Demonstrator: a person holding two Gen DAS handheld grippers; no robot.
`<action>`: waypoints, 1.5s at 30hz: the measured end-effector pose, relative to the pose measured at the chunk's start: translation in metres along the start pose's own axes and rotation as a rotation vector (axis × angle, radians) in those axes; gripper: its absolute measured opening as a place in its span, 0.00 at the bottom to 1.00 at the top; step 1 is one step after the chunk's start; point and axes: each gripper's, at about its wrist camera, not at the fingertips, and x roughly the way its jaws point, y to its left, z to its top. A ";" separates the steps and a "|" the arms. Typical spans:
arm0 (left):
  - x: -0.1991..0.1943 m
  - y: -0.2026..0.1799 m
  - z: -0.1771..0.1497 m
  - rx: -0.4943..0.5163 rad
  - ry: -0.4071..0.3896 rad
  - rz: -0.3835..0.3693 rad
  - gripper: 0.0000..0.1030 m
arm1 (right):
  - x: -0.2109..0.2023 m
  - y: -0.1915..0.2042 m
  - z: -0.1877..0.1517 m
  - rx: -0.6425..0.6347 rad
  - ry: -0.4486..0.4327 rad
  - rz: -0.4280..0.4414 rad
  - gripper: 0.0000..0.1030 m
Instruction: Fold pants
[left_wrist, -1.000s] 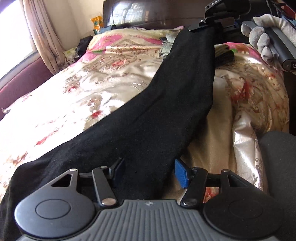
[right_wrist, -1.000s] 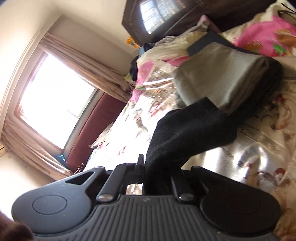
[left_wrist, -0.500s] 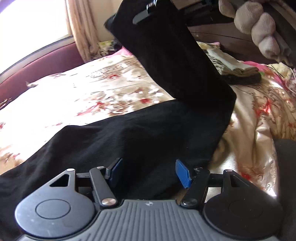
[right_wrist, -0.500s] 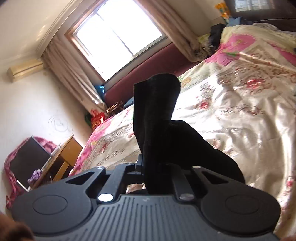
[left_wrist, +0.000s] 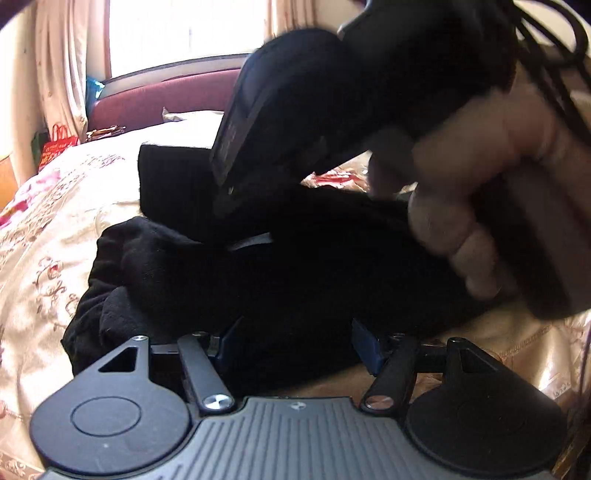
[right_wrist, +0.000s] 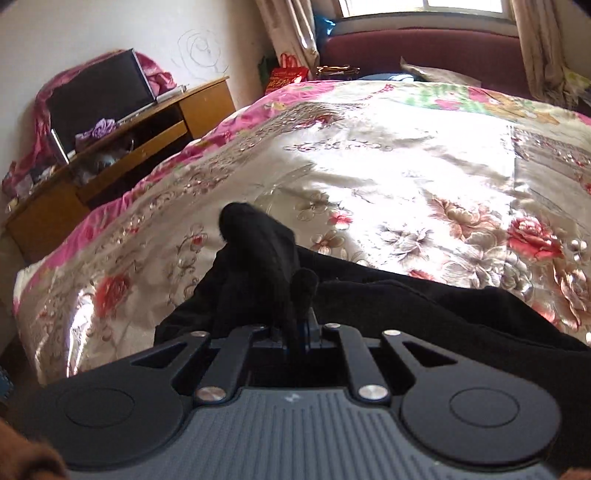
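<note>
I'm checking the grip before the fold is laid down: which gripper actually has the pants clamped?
The right gripper: its jaws are shut on the black pants. The left gripper is open, cloth lying between its jaws.

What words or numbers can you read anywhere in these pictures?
None can be read.
Red bag by the window: gold print, too small and blurred.
Side of the right claw in the left view: pale marks, too blurred.
Wall: a scribbled swirl, not writing.
Claw bases: a tiny white mark, not legible.
</note>
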 end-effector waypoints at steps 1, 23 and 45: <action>-0.001 0.002 0.001 -0.015 -0.010 -0.004 0.75 | 0.004 0.006 0.002 -0.018 0.004 -0.005 0.09; -0.020 0.036 -0.009 -0.134 -0.043 0.016 0.81 | 0.000 0.019 0.026 -0.064 0.060 0.215 0.22; -0.037 0.116 0.009 -0.142 -0.229 0.186 1.00 | -0.009 -0.002 0.010 -0.196 -0.013 0.058 0.35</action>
